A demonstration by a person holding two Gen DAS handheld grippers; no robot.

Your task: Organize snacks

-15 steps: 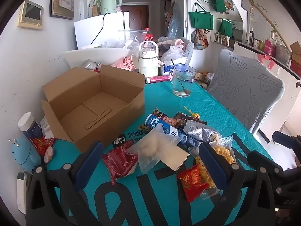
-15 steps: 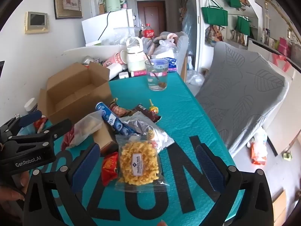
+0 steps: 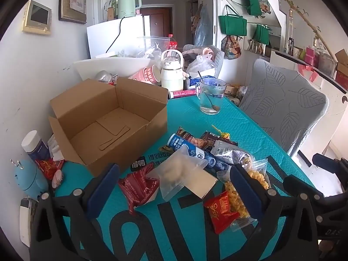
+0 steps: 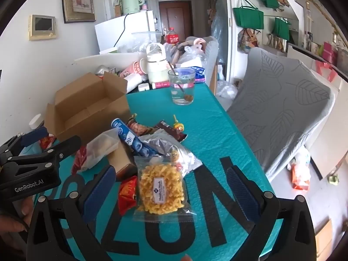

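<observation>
while both claws hang wide over the teal desk point(image 3: 250, 126), almost nothing has changed in the last half second: the snack pile lies just as it did, and neither claw has closed in on it, so the sorting has not begun. the left claw point(image 3: 171, 187) is spread wide and holds nothing; between and just ahead of its fingers lie a red crumpled packet point(image 3: 137, 187) and a clear bag of pale pieces point(image 3: 180, 171), with a small red packet point(image 3: 219, 208) near its right finger. ahead and to the left of it stands the open cardboard box point(image 3: 104, 119), with no snack in it. the right claw point(image 4: 171, 193) is equally wide and empty, and the clear bag of yellow twisted snacks point(image 4: 161, 189) lies right between its fingers, with a silver foil pouch point(image 4: 167, 148) and a blue tube point(image 4: 130, 139) just beyond. the box point(image 4: 87, 108) sits ahead-left of this claw. my guess is the yellow bag is the handiest first pick, since it needs only a short drop and a squeeze.
</observation>
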